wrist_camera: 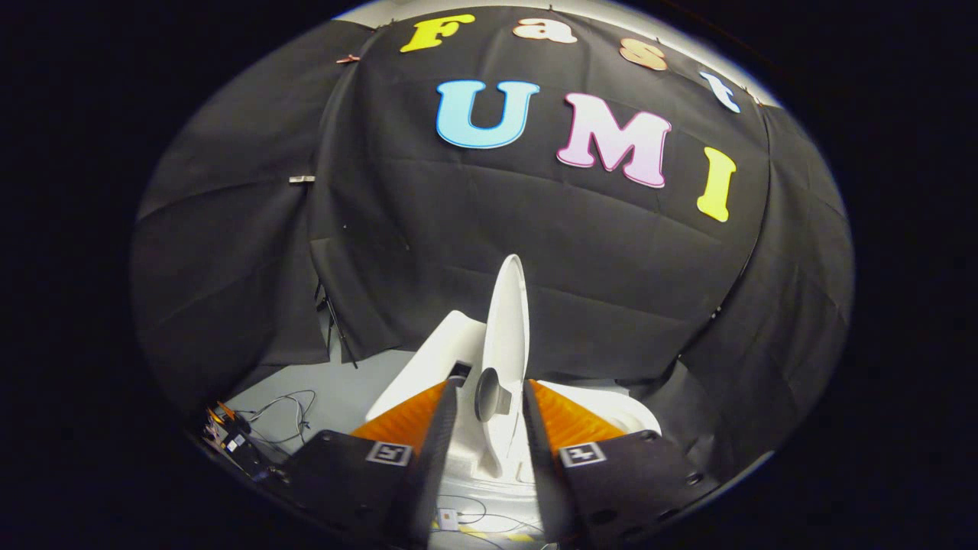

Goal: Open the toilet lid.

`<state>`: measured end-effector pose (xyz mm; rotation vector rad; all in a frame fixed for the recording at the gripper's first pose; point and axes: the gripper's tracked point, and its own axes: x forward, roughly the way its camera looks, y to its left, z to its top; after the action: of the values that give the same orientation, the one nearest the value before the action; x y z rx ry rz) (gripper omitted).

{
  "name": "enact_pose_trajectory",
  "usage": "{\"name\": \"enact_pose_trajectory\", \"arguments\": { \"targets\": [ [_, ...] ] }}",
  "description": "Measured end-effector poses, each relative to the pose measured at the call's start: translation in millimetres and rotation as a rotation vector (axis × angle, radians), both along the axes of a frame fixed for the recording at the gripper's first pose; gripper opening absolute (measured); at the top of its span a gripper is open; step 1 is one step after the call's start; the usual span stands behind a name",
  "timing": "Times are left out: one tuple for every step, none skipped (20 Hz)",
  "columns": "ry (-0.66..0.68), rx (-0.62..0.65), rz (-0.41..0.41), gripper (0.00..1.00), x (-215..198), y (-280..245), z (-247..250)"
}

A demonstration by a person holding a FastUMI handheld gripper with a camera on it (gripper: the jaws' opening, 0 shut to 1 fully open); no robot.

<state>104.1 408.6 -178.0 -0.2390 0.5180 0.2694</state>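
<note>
Between the two fingers of the tongs (489, 405) stands the toilet lid (508, 336), raised on edge and seen almost side-on, a thin, smooth, glossy white oval rising well above the fingertips. A small dark round bumper (489, 393) sits on its face right in the gap. The fingers stand narrow on either side of the lid; whether both actually press on it I cannot tell. Below and beyond lies the white toilet body (428, 367), rounded and hard-looking, on a pale grey floor (344, 389) with loose cables (286, 412) off to the left. To finish well, I would judge the lid wants easing gently back past upright until it rests, then the fingers parting without jerking it forward.
</note>
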Motion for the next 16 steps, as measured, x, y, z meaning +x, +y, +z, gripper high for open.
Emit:
{"name": "enact_pose_trajectory", "arguments": {
  "targets": [
    [-0.005,-0.001,0.014,0.71,-2.5,-0.1,1.7],
    [-0.01,-0.001,0.029,0.86,-0.3,-0.6,0.4],
    [-0.019,0.0,0.026,1.0,-4.4,-6.2,6.3],
    [-0.026,0.014,0.03,0.99,-6.5,-8.3,11.9],
    [-0.034,0.035,0.033,0.99,-8.5,-9.6,17.7],
    [-0.046,0.056,0.032,0.99,-10.4,-13.0,24.0],
    [-0.058,0.079,0.034,0.99,-11.6,-17.0,30.7],
    [-0.068,0.099,0.035,0.99,-14.4,-22.1,37.2],
    [-0.079,0.121,0.041,0.99,-16.7,-27.4,44.7],
    [-0.099,0.149,0.054,0.99,-19.8,-31.1,55.2],
    [-0.123,0.167,0.059,0.99,-22.9,-38.4,65.2],
    [-0.153,0.18,0.06,0.99,-25.5,-51.0,77.1],
    [-0.18,0.189,0.056,0.99,-27.4,-61.1,86.3],
    [-0.206,0.199,0.046,0.99,-26.7,-74.1,95.4],
    [-0.226,0.21,0.032,0.99,-28.0,-86.7,104.1],
    [-0.24,0.226,0.022,0.99,-30.3,-98.7,112.3]
  ]
}}
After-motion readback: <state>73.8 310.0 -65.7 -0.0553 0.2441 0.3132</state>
